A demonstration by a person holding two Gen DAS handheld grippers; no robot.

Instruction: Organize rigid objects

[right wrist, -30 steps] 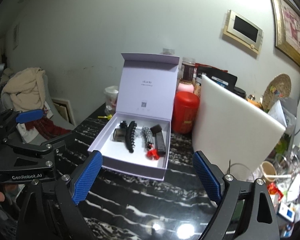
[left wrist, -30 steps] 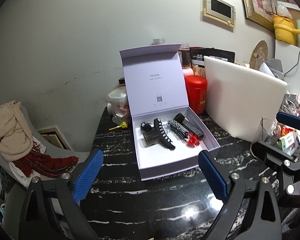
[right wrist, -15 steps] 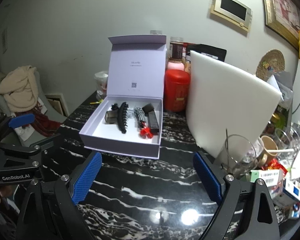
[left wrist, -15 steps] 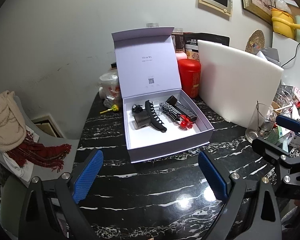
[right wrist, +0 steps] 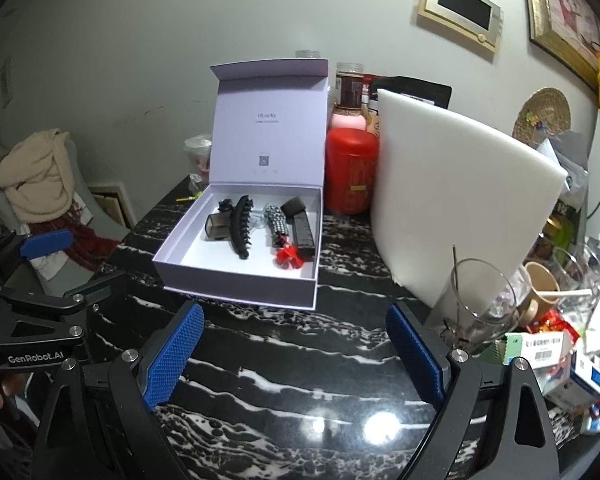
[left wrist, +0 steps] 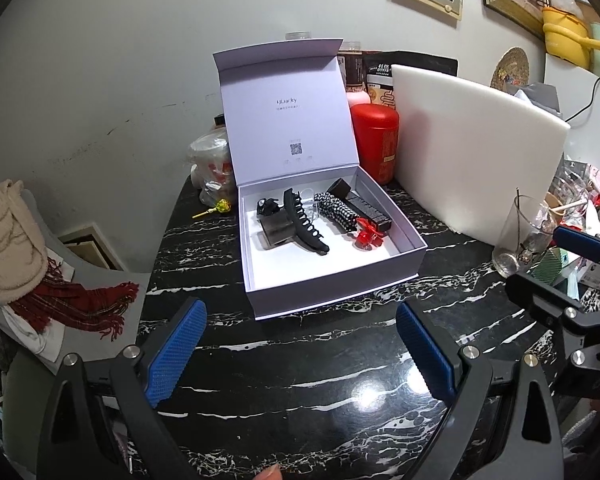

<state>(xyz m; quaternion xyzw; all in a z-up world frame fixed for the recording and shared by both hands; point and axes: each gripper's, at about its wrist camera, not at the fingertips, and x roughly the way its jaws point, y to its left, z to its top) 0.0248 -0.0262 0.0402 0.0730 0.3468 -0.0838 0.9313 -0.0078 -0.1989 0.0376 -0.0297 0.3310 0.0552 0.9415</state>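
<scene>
An open lavender gift box stands on the black marble table, lid upright. Inside lie a long black hair claw, a smoky square case, a black-and-white checkered clip, a dark rectangular bar and a small red clip. My left gripper is open and empty, in front of the box. My right gripper is open and empty, in front of the box, to its right.
A white foam board leans right of the box, a red canister behind it. A glass and clutter sit at the right. A chair with clothes stands left. A yellow lollipop lies left of the box.
Both grippers have drawn back from the box and risen slightly, so more of the table front shows. Both stay open. The box contents have not moved.
</scene>
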